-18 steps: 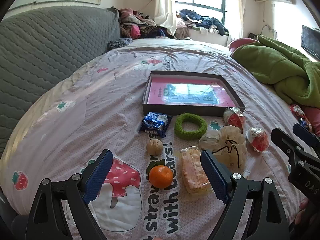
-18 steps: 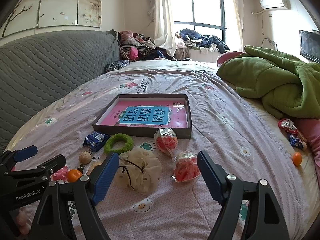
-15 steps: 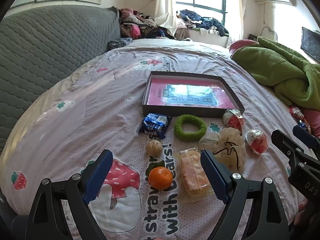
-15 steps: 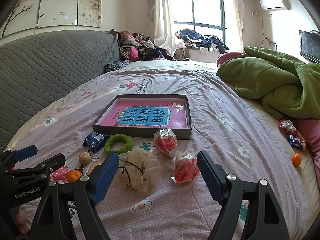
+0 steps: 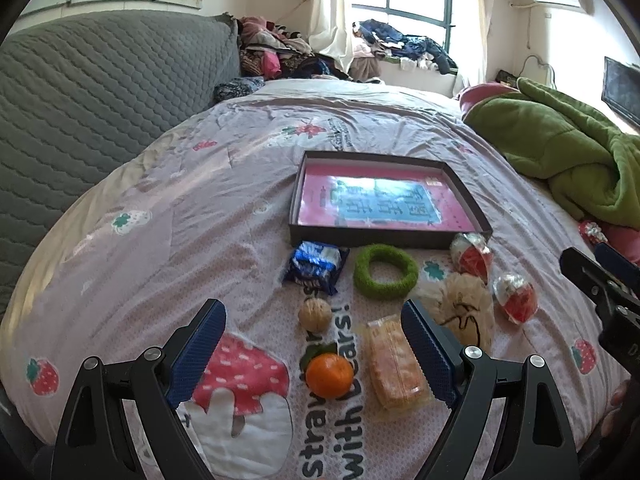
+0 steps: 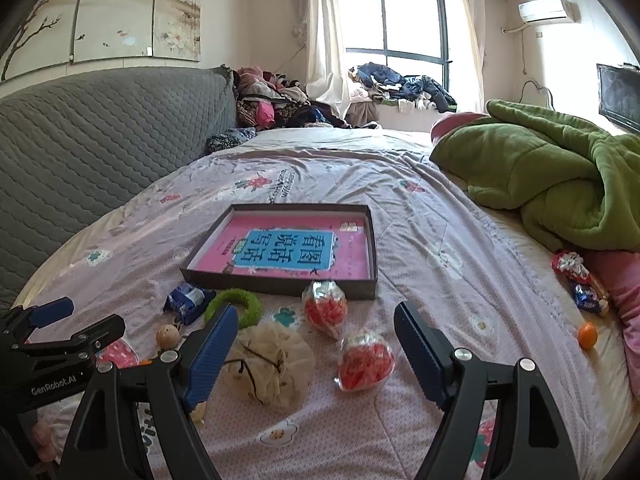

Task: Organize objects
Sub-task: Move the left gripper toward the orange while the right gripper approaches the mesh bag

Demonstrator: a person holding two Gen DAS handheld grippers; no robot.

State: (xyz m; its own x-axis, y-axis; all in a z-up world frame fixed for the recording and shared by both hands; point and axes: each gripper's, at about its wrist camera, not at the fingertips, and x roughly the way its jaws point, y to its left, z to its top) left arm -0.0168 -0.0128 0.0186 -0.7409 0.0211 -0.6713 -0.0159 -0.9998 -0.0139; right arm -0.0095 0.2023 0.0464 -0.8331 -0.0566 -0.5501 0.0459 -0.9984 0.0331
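On bedroom's pink quilt (image 5: 168, 208), tray (image 5: 384, 238) & snacks; left gripper (image 5: 316, 344), right gripper (image 6: 312, 344) wide open, empty; far clothes indistinct.

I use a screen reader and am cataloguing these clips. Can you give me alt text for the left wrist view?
The open left gripper hangs over a pink printed bedspread, its jaws empty, above a small orange mandarin and a clear-wrapped yellow cake. Beyond lie a round tan walnut, a blue snack packet, a fuzzy green ring and a shallow dark box holding a pink book.
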